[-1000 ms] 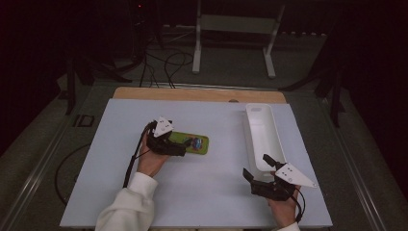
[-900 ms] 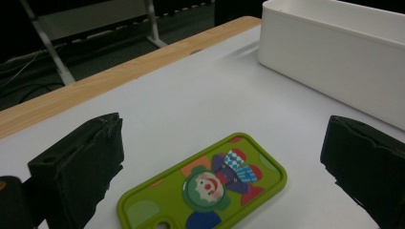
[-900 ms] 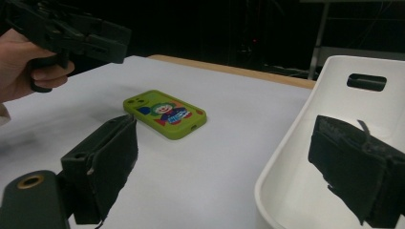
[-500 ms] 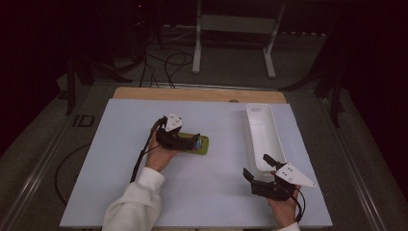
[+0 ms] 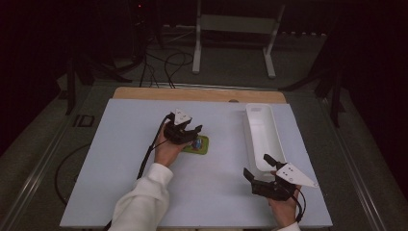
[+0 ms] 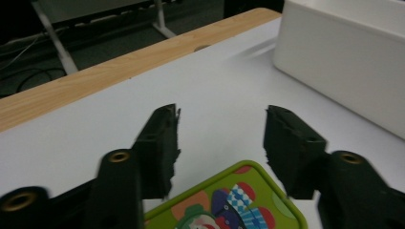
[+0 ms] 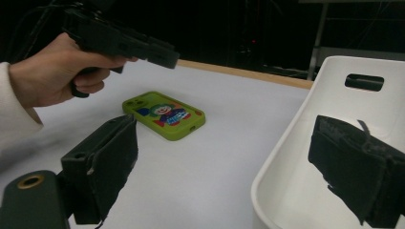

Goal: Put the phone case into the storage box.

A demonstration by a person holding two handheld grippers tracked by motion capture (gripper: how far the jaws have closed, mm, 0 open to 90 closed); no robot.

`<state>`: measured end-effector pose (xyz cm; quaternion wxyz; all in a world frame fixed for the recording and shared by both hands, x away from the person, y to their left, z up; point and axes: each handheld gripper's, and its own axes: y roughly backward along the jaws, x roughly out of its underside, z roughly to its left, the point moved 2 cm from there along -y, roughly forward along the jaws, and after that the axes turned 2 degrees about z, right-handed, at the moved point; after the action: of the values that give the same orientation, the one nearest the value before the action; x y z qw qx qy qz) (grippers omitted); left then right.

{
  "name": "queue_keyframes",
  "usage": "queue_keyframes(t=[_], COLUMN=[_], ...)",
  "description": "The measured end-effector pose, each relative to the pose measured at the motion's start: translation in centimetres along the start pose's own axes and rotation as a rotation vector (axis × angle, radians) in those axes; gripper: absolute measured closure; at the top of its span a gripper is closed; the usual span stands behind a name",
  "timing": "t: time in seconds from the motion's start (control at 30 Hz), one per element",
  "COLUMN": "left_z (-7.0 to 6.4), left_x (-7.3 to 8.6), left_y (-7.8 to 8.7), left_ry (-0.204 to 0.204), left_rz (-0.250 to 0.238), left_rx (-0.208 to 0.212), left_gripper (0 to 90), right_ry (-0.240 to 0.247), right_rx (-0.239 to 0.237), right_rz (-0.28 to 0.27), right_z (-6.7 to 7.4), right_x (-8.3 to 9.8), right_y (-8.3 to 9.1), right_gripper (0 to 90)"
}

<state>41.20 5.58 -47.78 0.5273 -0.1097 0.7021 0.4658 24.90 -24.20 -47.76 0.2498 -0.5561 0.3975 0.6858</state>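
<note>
A green phone case (image 5: 198, 145) with a cartoon clown on it lies flat on the white table, left of centre. My left gripper (image 5: 193, 131) hovers just over it, open, its jaws standing apart above the case's far end (image 6: 229, 200) without touching it. Between the left gripper's fingertips (image 6: 219, 138) there is bare table. My right gripper (image 5: 257, 165) is open near the table's front right, beside the near end of the white tray. In the right gripper view, the case (image 7: 165, 114) lies flat with the left gripper (image 7: 165, 53) held above it.
A long white tray (image 5: 250, 132) stands at the right with its length running away from me; its inside looks empty (image 7: 305, 157) and its wall (image 6: 344, 52) is close to the left gripper. A wooden strip (image 5: 197, 94) edges the table's far side.
My left gripper has moved to the right and a little forward, from the case's left end to over the case. The right gripper has stayed in place.
</note>
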Motion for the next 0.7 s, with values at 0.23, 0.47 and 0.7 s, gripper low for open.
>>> queue_keyframes(t=[0.23,0.47,0.7], left_z=[-0.1,0.2,0.1], left_x=[0.3,0.8,1.4], left_y=[-1.5,-2.6,-4.0], left_ry=[0.011,0.043,0.061], left_rz=[0.023,0.065,0.110], left_rx=[-0.014,-0.004,-0.010], left_gripper=[68.1,89.2,89.9], right_ry=[0.000,-0.001,-0.004], right_rx=[0.001,0.004,0.005], right_rz=[-0.002,-0.004,-0.007], right_z=[0.0,-0.1,-0.1], right_x=[0.0,0.0,-0.1], right_y=[0.0,0.1,0.1], right_gripper=[9.6,9.6,9.6])
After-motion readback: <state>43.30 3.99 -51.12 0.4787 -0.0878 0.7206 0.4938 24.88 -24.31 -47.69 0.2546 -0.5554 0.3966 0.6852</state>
